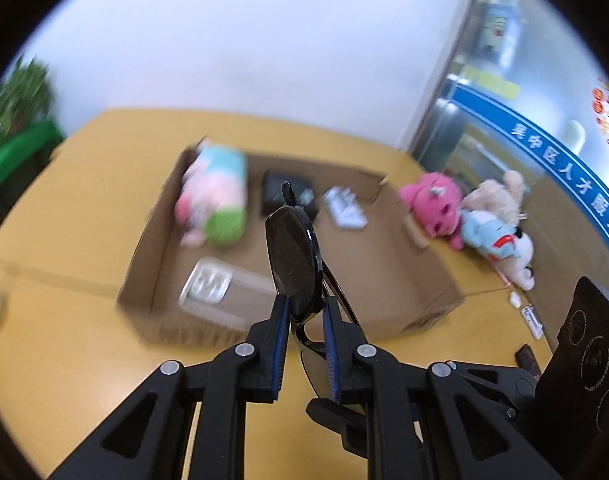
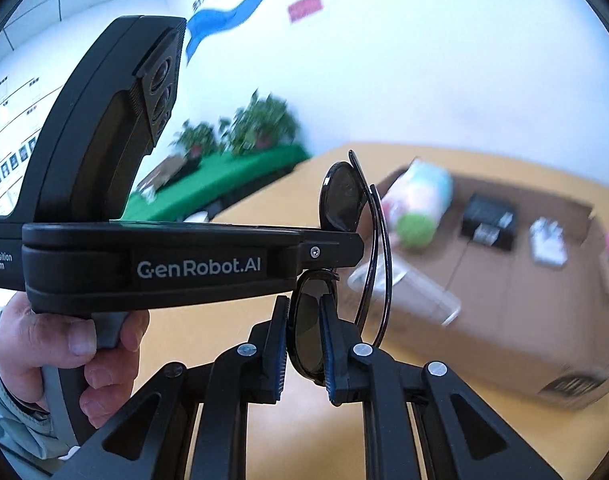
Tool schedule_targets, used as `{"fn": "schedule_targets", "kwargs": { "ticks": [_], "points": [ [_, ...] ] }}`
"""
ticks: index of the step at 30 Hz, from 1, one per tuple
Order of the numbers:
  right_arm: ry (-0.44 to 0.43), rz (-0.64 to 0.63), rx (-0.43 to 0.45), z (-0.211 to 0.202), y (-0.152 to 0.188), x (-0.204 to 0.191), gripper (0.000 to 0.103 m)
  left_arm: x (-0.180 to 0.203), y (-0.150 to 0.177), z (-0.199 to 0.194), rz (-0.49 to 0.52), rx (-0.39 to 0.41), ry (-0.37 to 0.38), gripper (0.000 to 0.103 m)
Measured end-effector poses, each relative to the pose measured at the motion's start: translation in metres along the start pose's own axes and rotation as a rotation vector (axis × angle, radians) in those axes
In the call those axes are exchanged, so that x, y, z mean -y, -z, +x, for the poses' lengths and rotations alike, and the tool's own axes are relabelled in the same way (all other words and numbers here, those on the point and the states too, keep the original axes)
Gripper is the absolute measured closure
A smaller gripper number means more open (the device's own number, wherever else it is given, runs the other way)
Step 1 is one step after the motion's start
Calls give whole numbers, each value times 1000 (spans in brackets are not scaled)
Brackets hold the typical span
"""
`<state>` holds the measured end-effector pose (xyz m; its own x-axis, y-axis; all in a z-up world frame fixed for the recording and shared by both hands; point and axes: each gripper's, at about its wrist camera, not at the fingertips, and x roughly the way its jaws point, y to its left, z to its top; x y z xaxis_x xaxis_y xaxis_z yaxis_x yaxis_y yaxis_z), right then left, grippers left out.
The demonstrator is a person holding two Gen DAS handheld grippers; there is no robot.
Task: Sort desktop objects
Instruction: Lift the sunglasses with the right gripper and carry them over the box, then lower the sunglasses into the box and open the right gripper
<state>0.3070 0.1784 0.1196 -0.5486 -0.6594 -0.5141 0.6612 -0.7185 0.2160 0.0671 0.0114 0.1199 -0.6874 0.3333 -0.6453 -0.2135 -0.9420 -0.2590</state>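
A pair of black sunglasses with dark lenses hangs in the air above the yellow table, folded, one lens up. My left gripper is shut on the lower part of the frame. In the right wrist view my right gripper is shut on the lower lens of the same sunglasses. There the left gripper comes in from the left and clamps them just above, near the bridge. A person's hand grips its handle. An open cardboard box lies on the table behind the glasses.
Inside the box lie a pastel plush, a black item, a white packet and a clear container. Pink, blue and beige plush toys sit right of it. A green-covered table with plants stands beyond.
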Motion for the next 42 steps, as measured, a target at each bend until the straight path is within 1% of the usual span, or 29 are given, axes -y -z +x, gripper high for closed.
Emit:
{"fn": "schedule_targets", "kwargs": {
  "ticks": [4, 7, 11, 15, 18, 22, 24, 27, 28, 31, 34, 37, 39, 40, 41, 42],
  "points": [
    [62, -1, 50, -10, -37, 29, 90, 23, -42, 15, 59, 23, 37, 87],
    [80, 31, 62, -11, -60, 58, 89, 31, -72, 33, 86, 18, 61, 87],
    [88, 76, 42, 0, -83, 95, 89, 33, -103, 71, 101, -26, 71, 87],
    [81, 139, -23, 29, -97, 137, 89, 27, -120, 122, 92, -113, 64, 87],
    [78, 201, -86, 59, -96, 164, 89, 14, -121, 162, 58, -190, 68, 87],
    [58, 309, -177, 96, -80, 194, 89, -7, -107, 213, 16, -309, 70, 88],
    [37, 385, -246, 119, -69, 210, 89, -16, -98, 235, 5, -364, 69, 88],
    [56, 410, -352, 145, -59, 216, 89, -26, -85, 261, -19, -431, 86, 88],
    [60, 421, -388, 153, -56, 219, 89, -29, -82, 267, -22, -446, 89, 88],
    [71, 452, -453, 167, -49, 226, 89, -33, -73, 280, -26, -484, 98, 88],
    [79, 474, -487, 174, -42, 229, 88, -35, -70, 289, -33, -504, 110, 88],
    [91, 478, -497, 173, -41, 229, 87, -36, -69, 295, -35, -514, 113, 88],
    [126, 466, -507, 173, -41, 226, 79, -35, -69, 296, -24, -502, 95, 88],
    [139, 458, -513, 173, -41, 225, 72, -35, -70, 295, -18, -500, 85, 88],
    [146, 450, -512, 172, -42, 223, 68, -35, -70, 293, -17, -501, 73, 88],
    [157, 441, -508, 169, -42, 220, 61, -37, -71, 292, -18, -499, 70, 88]
  ]
}}
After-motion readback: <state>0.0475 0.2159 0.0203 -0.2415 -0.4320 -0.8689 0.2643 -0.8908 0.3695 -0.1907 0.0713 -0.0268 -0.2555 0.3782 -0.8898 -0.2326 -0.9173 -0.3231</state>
